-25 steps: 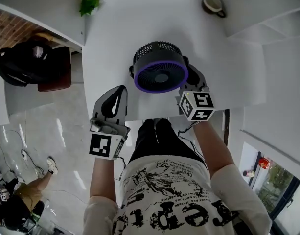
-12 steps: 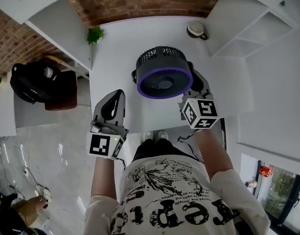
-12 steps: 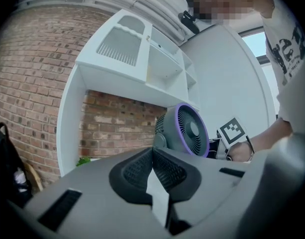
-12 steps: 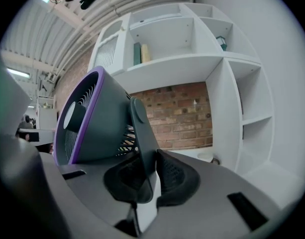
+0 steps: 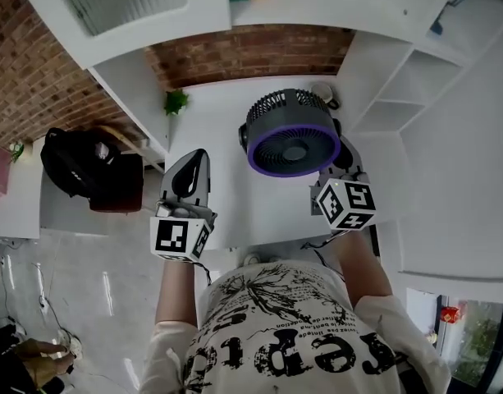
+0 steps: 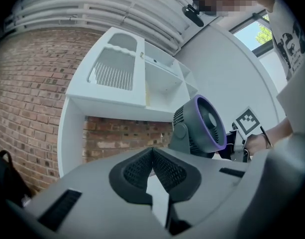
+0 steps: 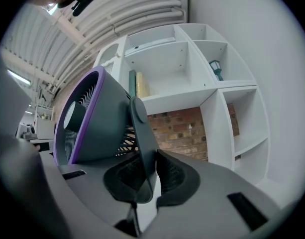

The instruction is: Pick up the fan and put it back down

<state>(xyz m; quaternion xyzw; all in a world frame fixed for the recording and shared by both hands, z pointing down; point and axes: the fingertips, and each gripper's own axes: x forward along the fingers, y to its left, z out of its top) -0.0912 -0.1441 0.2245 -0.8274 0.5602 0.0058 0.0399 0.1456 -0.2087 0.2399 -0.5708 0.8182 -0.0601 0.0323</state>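
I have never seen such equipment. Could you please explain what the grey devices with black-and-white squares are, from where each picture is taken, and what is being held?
There is no robot here. A person stands at a white table and holds a hand-operated gripper in each hand. The cubes with square markers are parts of those grippers.

The head view comes from a camera on the person's head, looking down. The other two views come from a camera riding on each gripper, looking along its two jaws.

The right gripper is shut on the side arm of the dark fan with the purple ring. The fan seems to be lifted off the table. The left gripper is shut and empty, to the left of the fan and apart from it. A small plant stands at the table's far left corner.
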